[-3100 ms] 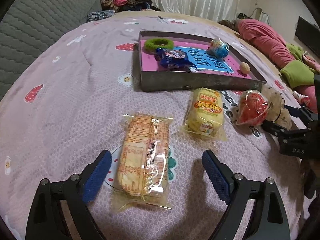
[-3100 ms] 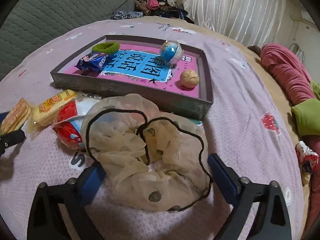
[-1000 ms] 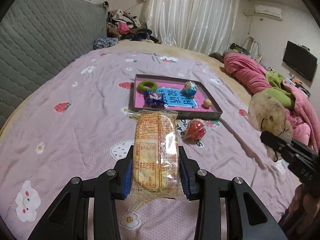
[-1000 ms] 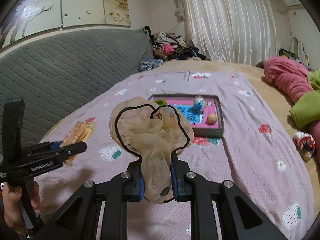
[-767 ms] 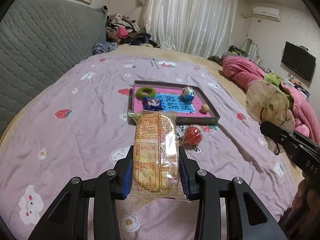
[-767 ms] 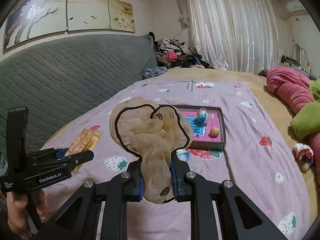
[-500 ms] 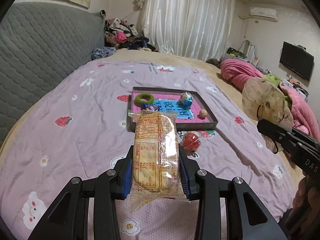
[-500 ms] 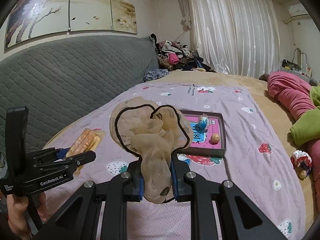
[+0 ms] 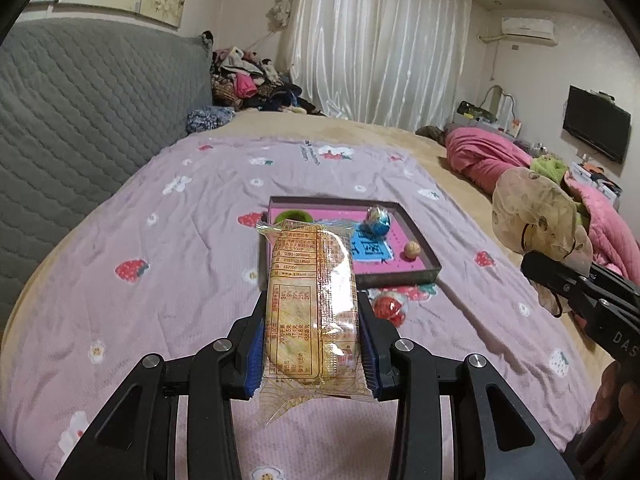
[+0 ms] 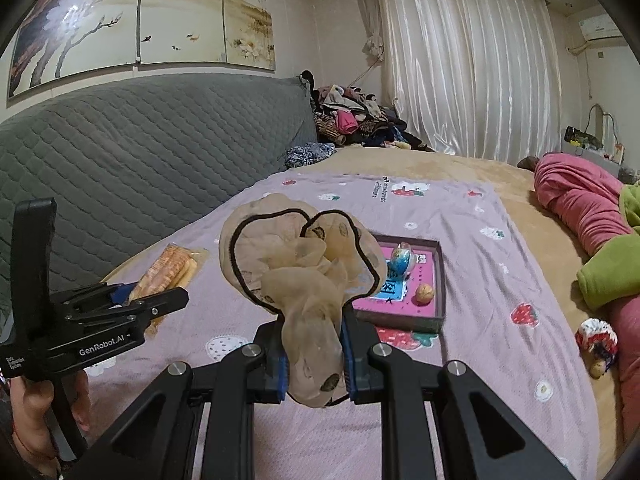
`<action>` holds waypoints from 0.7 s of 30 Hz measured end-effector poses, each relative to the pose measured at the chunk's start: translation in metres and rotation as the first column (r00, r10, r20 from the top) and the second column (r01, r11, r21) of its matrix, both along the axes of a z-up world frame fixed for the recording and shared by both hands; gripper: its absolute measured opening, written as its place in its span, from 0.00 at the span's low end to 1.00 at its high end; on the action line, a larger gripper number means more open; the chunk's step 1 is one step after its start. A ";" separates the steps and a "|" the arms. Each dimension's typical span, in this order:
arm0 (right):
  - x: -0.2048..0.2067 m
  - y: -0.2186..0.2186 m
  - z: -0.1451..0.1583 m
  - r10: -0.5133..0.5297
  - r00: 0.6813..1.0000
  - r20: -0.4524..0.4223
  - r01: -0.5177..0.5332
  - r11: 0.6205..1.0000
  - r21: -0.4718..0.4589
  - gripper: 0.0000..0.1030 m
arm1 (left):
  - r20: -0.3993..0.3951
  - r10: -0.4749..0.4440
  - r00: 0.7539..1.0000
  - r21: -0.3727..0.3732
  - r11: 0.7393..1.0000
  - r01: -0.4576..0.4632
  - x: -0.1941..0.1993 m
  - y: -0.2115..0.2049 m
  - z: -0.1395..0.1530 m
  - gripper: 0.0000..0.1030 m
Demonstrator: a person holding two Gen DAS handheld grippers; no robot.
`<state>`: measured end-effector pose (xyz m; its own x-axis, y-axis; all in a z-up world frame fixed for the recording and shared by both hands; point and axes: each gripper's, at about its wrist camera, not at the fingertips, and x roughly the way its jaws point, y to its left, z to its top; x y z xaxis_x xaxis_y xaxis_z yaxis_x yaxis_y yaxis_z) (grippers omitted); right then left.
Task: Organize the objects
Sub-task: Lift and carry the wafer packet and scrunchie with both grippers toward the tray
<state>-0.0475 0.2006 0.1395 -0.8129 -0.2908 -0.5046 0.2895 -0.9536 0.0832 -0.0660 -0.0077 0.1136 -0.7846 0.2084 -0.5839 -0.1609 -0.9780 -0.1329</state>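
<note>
My left gripper (image 9: 311, 344) is shut on a clear-wrapped pack of orange biscuits (image 9: 310, 304) and holds it high above the bed. My right gripper (image 10: 312, 356) is shut on a beige sheer scrunchie with black trim (image 10: 300, 264), also raised; it shows in the left wrist view (image 9: 536, 216) too. Ahead on the purple bedspread lies a dark tray (image 9: 428, 252) with a pink and blue base, holding a green ring (image 9: 294, 215), a blue ball (image 9: 378, 221) and a walnut (image 9: 412, 249). A red wrapped snack (image 9: 388, 308) lies in front of the tray.
A grey quilted headboard (image 10: 140, 152) runs along the left. A clothes pile (image 10: 352, 120) sits at the far end by the curtains. Pink and green bedding (image 10: 592, 216) lies at the right, with a small red and white item (image 10: 596, 340) beside it.
Both grippers have risen and pulled back from the tray while keeping their loads. The tray looks smaller and farther away than before.
</note>
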 end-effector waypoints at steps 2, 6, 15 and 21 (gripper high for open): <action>-0.002 0.001 0.004 -0.002 1.000 -0.008 0.002 1.000 0.001 0.20 | 0.000 0.001 1.000 0.005 1.000 -0.001 -0.004 0.000 0.003 0.39; -0.006 0.001 0.008 -0.005 1.000 -0.015 0.005 1.000 0.006 0.20 | -0.001 0.000 1.000 0.010 1.000 0.000 -0.012 0.004 0.008 0.39; -0.020 0.005 0.011 -0.033 0.999 -0.021 0.033 0.999 0.010 0.20 | 0.002 -0.005 1.000 0.003 1.000 0.005 -0.027 0.016 0.012 0.39; -0.036 0.006 0.012 -0.038 0.999 -0.012 0.038 0.999 0.017 0.20 | -0.004 -0.003 1.000 -0.009 1.000 0.003 -0.038 0.021 0.014 0.39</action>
